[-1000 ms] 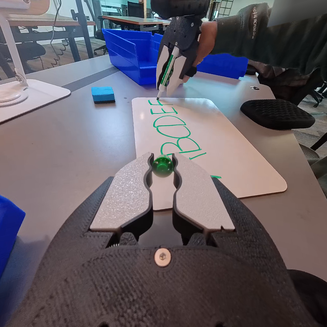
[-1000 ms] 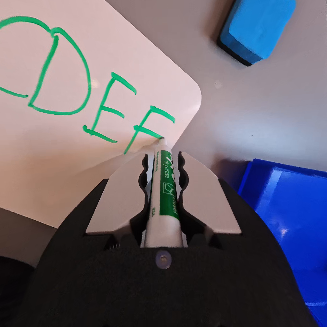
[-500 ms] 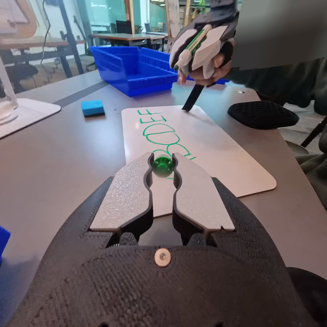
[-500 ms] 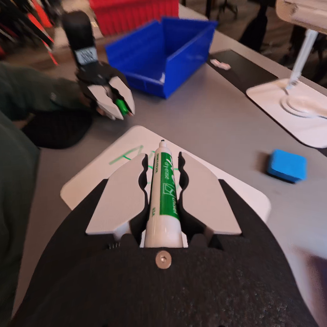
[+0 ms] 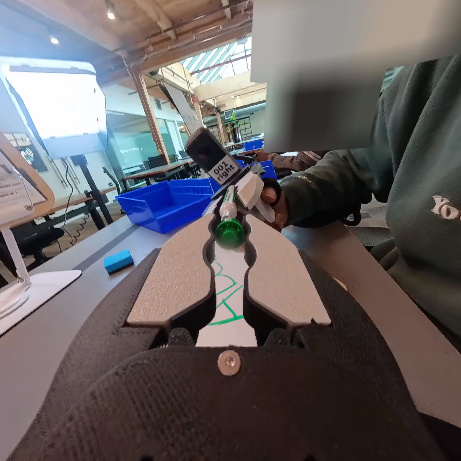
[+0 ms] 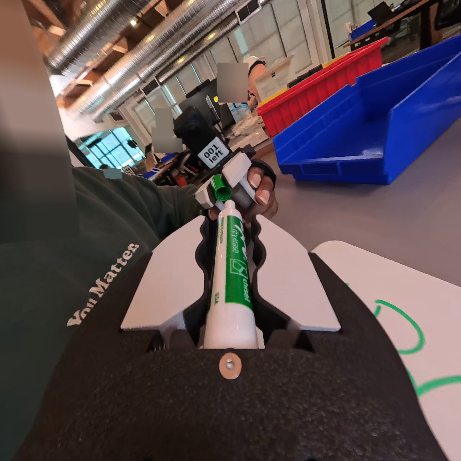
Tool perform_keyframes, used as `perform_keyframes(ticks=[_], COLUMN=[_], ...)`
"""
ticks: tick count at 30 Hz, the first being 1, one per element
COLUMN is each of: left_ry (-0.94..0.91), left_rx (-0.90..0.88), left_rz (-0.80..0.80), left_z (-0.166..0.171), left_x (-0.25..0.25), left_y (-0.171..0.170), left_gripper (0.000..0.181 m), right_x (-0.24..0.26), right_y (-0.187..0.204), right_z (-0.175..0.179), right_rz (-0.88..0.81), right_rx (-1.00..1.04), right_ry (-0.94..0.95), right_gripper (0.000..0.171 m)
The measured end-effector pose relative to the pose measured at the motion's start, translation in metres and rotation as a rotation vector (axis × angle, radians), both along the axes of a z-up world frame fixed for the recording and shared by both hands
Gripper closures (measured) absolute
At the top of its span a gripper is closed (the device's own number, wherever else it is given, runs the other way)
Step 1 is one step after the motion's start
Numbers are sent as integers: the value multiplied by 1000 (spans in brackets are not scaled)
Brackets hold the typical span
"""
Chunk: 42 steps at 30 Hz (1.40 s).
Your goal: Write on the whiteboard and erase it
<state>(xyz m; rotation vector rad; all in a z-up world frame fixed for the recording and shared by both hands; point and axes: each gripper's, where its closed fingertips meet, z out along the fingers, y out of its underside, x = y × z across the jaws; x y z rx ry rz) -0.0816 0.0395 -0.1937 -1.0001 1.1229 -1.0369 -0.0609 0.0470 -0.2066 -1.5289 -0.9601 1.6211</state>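
My left gripper [image 5: 230, 223] is shut on the green marker cap [image 5: 229, 234] and holds it above the whiteboard [image 5: 225, 303], which bears green letters. My right gripper [image 6: 228, 222] is shut on the white-and-green dry-erase marker [image 6: 232, 272]. The two grippers face each other in the air. The marker's nose [image 6: 228, 205] sits right at the open mouth of the cap [image 6: 222, 192], held by the left gripper [image 6: 220, 190]. In the left wrist view the marker [image 5: 228, 203] in the right gripper [image 5: 237, 199] points down into the cap; its tip is hidden there.
A blue eraser [image 5: 118, 258] lies on the grey table left of the board. A blue bin [image 5: 169, 207] stands behind it, also seen in the right wrist view [image 6: 374, 129], beside a red bin [image 6: 321, 97]. A white stand base [image 5: 40, 287] is at left. The person's torso is close at right. My left and right fingertips are right by each other.
The right gripper lifted the marker off the board and swung round to face the left one. The left gripper rose with the cap. Marker nose and cap mouth have come together.
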Motion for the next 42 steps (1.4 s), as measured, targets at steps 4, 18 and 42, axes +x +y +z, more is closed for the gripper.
perform_keyframes(ticks=[4,18,42], left_ry=[-3,96,352], left_rx=[57,283,140], left_rz=[-4,-24,125], left_z=[3,-3,-27], left_x=[2,5,1], left_y=[-8,-31,13], left_gripper=[162,162,162], right_x=[-12,-34,8], right_y=[-11,-38,9], right_z=[5,9,9], right_rz=[56,194,-127], right_rx=[-71,-373,655], right_ry=[54,177,-432], right_gripper=[138,138,123])
